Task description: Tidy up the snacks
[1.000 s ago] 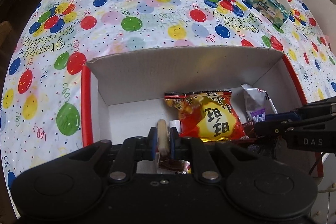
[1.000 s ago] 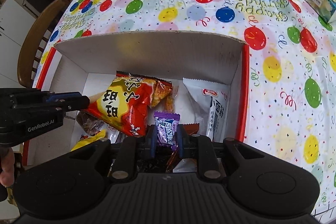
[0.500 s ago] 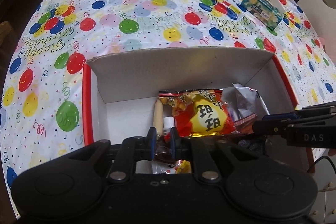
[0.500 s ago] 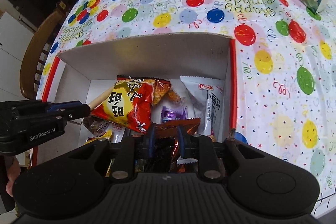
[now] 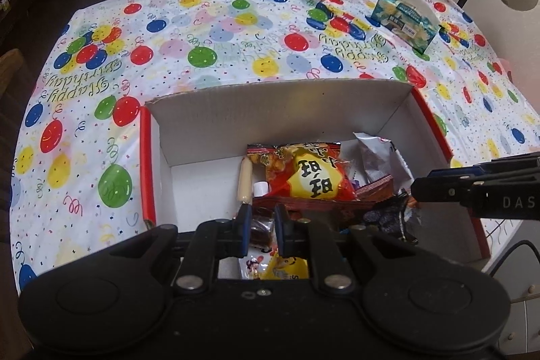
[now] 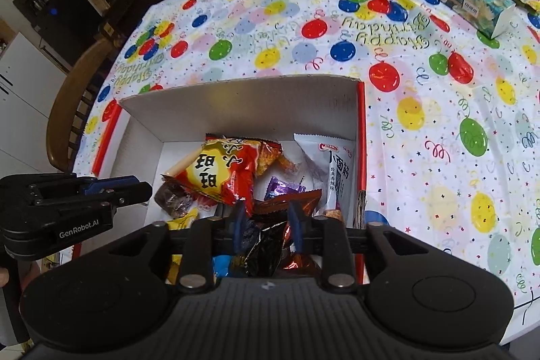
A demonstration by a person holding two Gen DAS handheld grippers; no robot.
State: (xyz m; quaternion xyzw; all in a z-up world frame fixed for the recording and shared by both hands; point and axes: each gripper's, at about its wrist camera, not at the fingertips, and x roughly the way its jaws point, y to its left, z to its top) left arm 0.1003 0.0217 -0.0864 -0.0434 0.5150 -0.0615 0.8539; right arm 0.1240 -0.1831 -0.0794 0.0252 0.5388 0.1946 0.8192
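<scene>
Two grippers I hold over the snack box (image 5: 280,110): left gripper (image 5: 262,226) and right gripper (image 6: 266,225) both parted and empty, poised above packets like the red puffed-snack bag (image 6: 222,172) piled inside.

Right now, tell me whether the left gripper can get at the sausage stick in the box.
Probably yes. The sausage stick lies exposed just ahead of the left gripper, whose fingers stand apart and empty; the red snack bag sits beside it, not over it.
</scene>
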